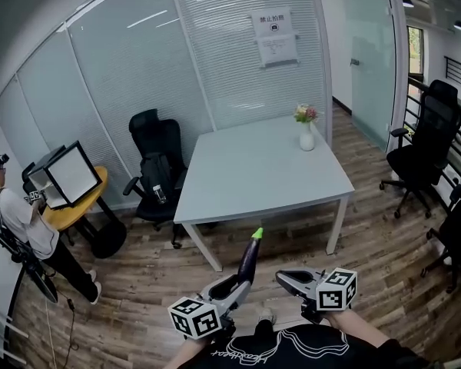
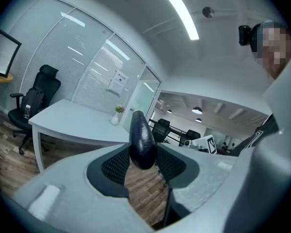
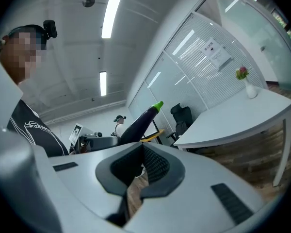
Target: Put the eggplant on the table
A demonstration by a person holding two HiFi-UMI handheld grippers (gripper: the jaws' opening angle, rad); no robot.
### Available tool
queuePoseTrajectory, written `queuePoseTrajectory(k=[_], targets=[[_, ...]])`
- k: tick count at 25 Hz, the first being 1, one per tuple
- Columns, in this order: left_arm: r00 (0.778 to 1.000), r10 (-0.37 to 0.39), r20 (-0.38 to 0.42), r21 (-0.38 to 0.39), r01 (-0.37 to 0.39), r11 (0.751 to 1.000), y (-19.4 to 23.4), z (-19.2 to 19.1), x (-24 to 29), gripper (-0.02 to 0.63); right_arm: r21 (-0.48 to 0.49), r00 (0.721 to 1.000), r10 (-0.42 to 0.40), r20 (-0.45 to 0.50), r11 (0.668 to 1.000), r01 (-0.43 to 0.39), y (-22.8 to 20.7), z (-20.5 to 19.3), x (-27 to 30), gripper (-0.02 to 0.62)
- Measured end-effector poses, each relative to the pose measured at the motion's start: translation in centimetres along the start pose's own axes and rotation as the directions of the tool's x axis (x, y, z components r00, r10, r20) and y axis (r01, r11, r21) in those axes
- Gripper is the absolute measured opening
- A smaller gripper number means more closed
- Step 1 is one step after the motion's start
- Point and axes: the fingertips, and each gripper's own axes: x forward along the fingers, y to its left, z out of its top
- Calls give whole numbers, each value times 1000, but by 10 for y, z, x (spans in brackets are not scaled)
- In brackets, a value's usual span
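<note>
A dark purple eggplant (image 1: 249,261) with a green stem sticks up and forward out of my left gripper (image 1: 240,284), whose pads are shut on its lower end. In the left gripper view the eggplant (image 2: 142,139) stands between the ribbed pads (image 2: 117,165) of the gripper (image 2: 142,162). The pale grey table (image 1: 246,187) lies ahead across a strip of wood floor, well beyond the eggplant. My right gripper (image 1: 281,277) hovers just right of the left one, shut and empty. Its own view shows the jaw tips (image 3: 141,147) meeting, with the eggplant (image 3: 139,124) off to the left behind them.
A white vase of flowers (image 1: 306,131) stands at the table's far right corner. A black office chair (image 1: 158,167) sits at the table's left and another (image 1: 425,148) at the far right. A person (image 1: 21,229) stands by a yellow round table (image 1: 75,204) with a monitor.
</note>
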Motion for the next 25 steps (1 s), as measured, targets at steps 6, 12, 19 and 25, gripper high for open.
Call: queuePoseTrajectory(k=[6,12,19,25], targets=[[999,-46,-16,-17,46,999,18,2,24,178,8,998,-55,1,998,55,-25,3,4,9],[996,-81,-27,-39,80,996,56,15,63,178,13,996,-92,-10,996,92,-68,15,26,9],[993,-106,-53,-61,102,993,131,53,115,178,50,992,-126,-21,991,127,-134,41,86,9],[990,-128,-65,-63,124,990,187,89,158,178,59,988,-150,-21,987,151,-188,72,132,9]])
